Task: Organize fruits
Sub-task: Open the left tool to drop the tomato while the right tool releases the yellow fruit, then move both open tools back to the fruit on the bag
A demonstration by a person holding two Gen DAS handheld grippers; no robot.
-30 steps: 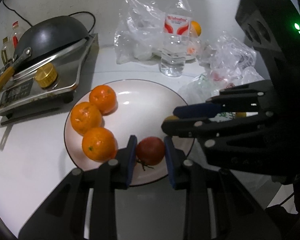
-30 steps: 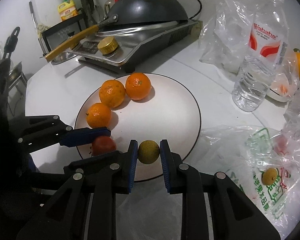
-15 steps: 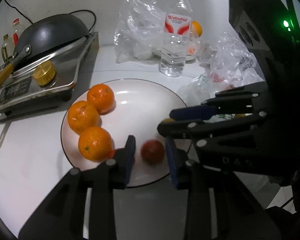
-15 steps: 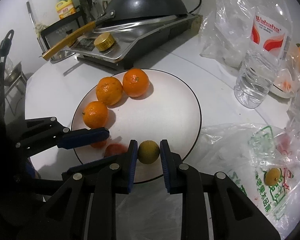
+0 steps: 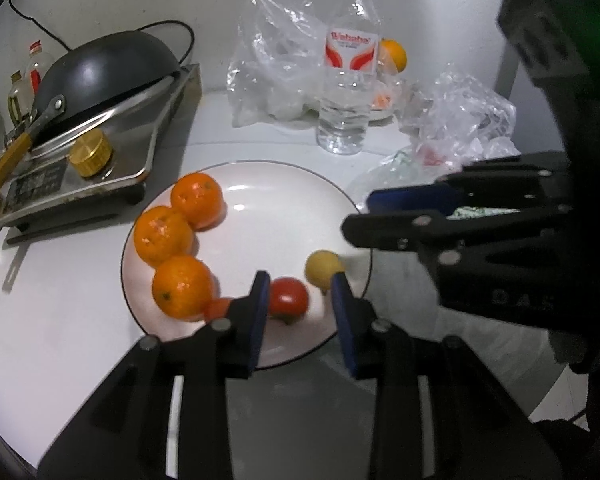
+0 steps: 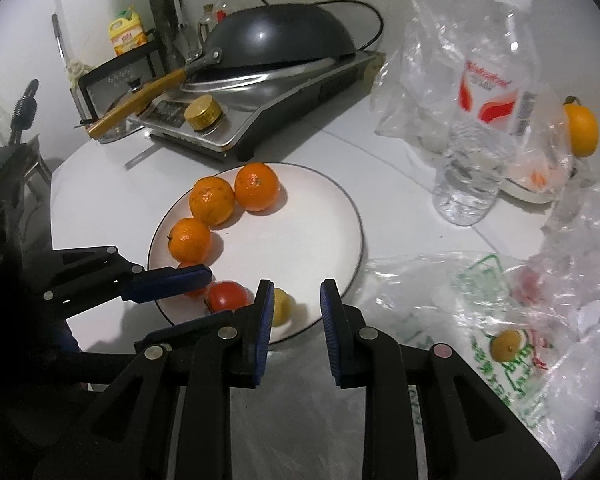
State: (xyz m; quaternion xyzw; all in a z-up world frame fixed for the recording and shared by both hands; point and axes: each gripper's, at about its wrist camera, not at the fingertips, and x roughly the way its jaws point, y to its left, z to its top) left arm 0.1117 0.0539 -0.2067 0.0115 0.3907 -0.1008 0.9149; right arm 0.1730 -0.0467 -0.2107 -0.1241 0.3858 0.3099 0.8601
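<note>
Three oranges [image 5: 162, 234] sit touching in a curved row on the far-left part of the white plate [image 5: 284, 184], which rests on the white surface [image 5: 60, 300]. At the plate's near edge lie a red tomato [image 5: 288, 298] and, just beside it to the right, a small yellow fruit [image 5: 324, 268]. A smaller red fruit [image 5: 218, 306] shows between the tomato and the nearest orange, partly hidden. Your left tool [image 5: 300, 280] has its jaws a little apart. The tomato lies between them, close to the left finger and clear of the right one, so nothing is gripped. Your right tool [image 6: 296, 286] also has a narrow gap between its jaws and that gap is empty. In its own view the yellow fruit lies on the plate partly behind its left finger. Another yellow fruit [image 6: 506, 344] lies in the printed plastic bag [image 6: 500, 280] to the right. A water bottle [image 5: 348, 80] stands upright beyond the plate.
</note>
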